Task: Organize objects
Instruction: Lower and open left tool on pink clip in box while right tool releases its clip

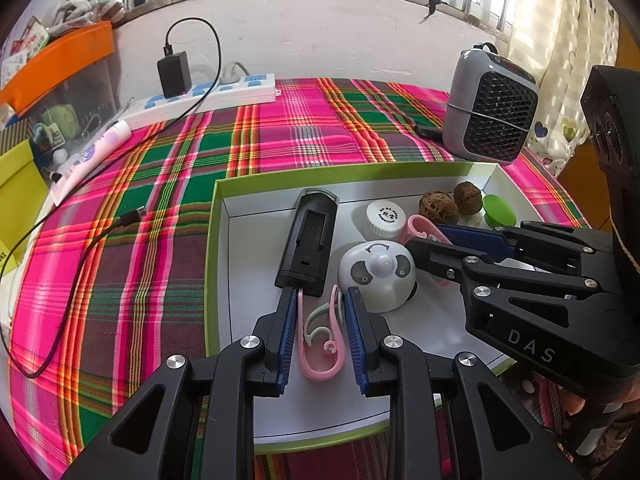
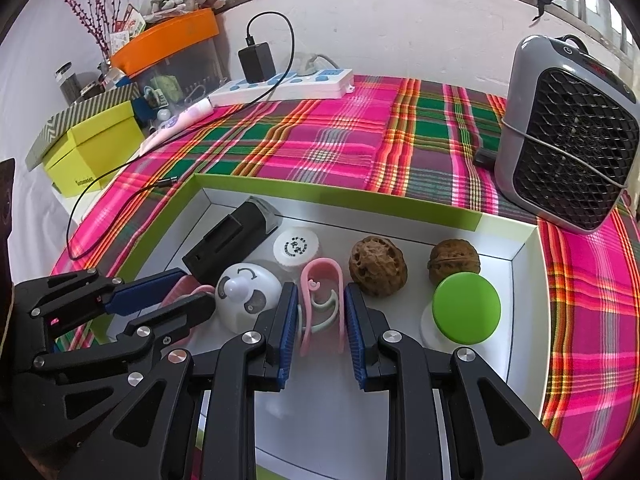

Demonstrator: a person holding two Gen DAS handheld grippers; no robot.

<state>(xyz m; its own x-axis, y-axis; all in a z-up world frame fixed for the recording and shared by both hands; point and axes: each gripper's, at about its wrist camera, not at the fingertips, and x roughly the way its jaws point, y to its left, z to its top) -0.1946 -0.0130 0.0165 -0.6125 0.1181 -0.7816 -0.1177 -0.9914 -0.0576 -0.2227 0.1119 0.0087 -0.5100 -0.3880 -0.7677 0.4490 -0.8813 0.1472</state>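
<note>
Clips, two pink ones, are what both grippers are on, and both lie inside the tray (image 1: pixel 218 216), the green-rimmed box lid on the plaid cloth (image 1: pixel 160 184).

The left gripper (image 1: pixel 320 300) has its jaws nearly closed around one pink clip (image 1: pixel 320 344) near the tray's near edge, just beside the panda dome (image 1: pixel 376 276); the left pad seems to touch the clip, though a sliver of gap shows on the right, so I judge the grip light.

The right gripper (image 2: pixel 318 296) is nearly shut on the other clip (image 2: pixel 322 292), which stands near the tray's middle, in front of the white cap (image 2: pixel 296 248) and beside the walnuts (image 2: pixel 378 266).

Everything loose already sits within the tray: black holder (image 1: pixel 308 240) toward its left wall, green lid (image 2: pixel 466 306) toward its right. Narrow jaws suit such thin, springy pieces; probably the pair is being gathered together.
</note>
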